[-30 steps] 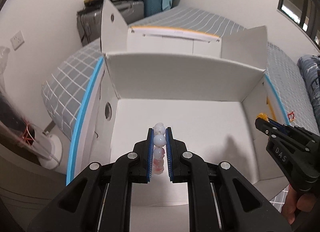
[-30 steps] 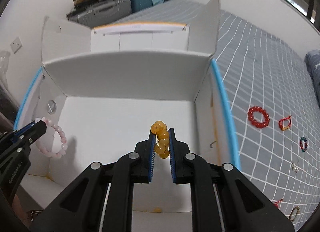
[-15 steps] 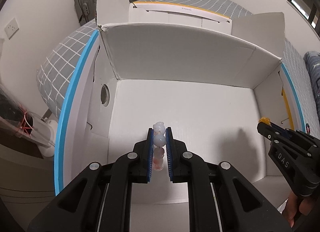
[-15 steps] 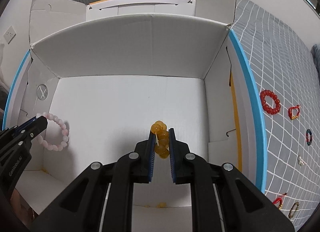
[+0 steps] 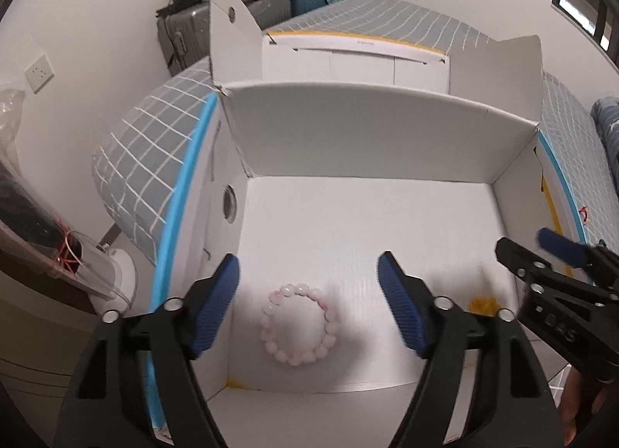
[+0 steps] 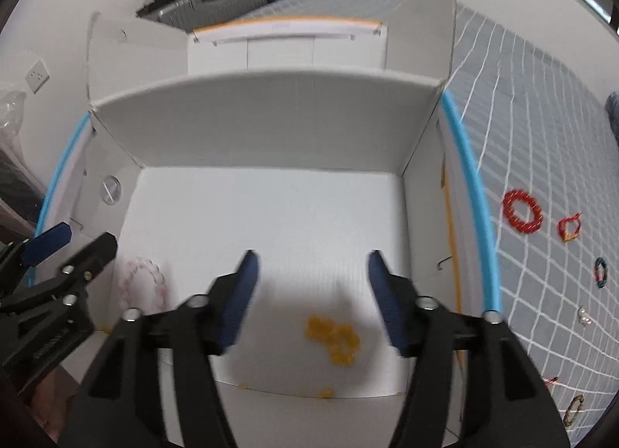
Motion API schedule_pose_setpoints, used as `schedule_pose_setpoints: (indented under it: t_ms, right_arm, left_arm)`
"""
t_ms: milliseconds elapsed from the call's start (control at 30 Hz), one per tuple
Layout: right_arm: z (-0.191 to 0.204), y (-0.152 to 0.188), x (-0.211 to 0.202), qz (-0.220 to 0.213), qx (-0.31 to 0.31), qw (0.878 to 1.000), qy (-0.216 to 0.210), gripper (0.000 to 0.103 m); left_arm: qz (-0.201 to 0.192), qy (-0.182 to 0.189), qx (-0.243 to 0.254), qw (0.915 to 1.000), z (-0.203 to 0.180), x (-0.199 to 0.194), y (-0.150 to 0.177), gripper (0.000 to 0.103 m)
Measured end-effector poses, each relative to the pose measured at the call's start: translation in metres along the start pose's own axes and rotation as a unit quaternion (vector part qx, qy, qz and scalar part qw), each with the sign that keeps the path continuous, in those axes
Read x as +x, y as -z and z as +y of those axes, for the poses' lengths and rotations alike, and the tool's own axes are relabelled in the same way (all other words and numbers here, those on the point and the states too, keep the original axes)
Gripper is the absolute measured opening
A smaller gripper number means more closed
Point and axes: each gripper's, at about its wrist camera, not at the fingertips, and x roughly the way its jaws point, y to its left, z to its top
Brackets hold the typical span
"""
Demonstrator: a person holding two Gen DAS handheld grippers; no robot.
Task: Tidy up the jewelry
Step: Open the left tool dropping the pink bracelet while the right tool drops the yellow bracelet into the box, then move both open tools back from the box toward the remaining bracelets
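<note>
Both the left gripper (image 5: 307, 281) and right gripper (image 6: 311, 277) hang spread and empty over the white box (image 5: 371, 130), the pink bracelet (image 5: 300, 330) near its front-left corner and the yellow bracelet (image 6: 334, 337), blurred, apparently front-right, kept apart.

Pink bead bracelet (image 5: 300, 324): pale, round beads, lying flat as an open ring on the floor of the white box (image 5: 359, 134), toward its near left corner. Amber bead bracelet (image 6: 333, 336): orange-yellow beads, bunched in a loose heap on the box floor, toward the near right side, well apart from the pink one. Blurred; bead count unreadable. Neither touches a box wall.
</note>
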Motion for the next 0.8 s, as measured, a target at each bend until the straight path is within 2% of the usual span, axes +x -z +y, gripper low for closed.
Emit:
schedule_pose_setpoints:
  t_ms: [100,333,467,800]
  right_arm:
    - [-0.002,-0.001,-0.013,-0.021,0.003,1.0,0.006,0.076]
    - [-0.015,0.0,-0.03,-0.047,0.017,0.999,0.01,0.091]
    - [-0.025,0.003,-0.041,-0.06,0.028,0.998,0.017,0.095]
    - [-0.066,0.017,-0.08,-0.084,0.056,0.994,0.038,0.095]
  left_arm:
    - [-0.01,0.006,0.003,0.9999,0.002,-0.006,0.0,0.092]
    - [-0.029,0.006,-0.002,0.9995,0.0,-0.018,0.0,0.097]
    - [-0.045,0.013,0.003,0.9989,-0.008,-0.029,-0.001,0.097]
    - [-0.068,0.036,0.03,0.9966,-0.047,-0.055,-0.002,0.097]
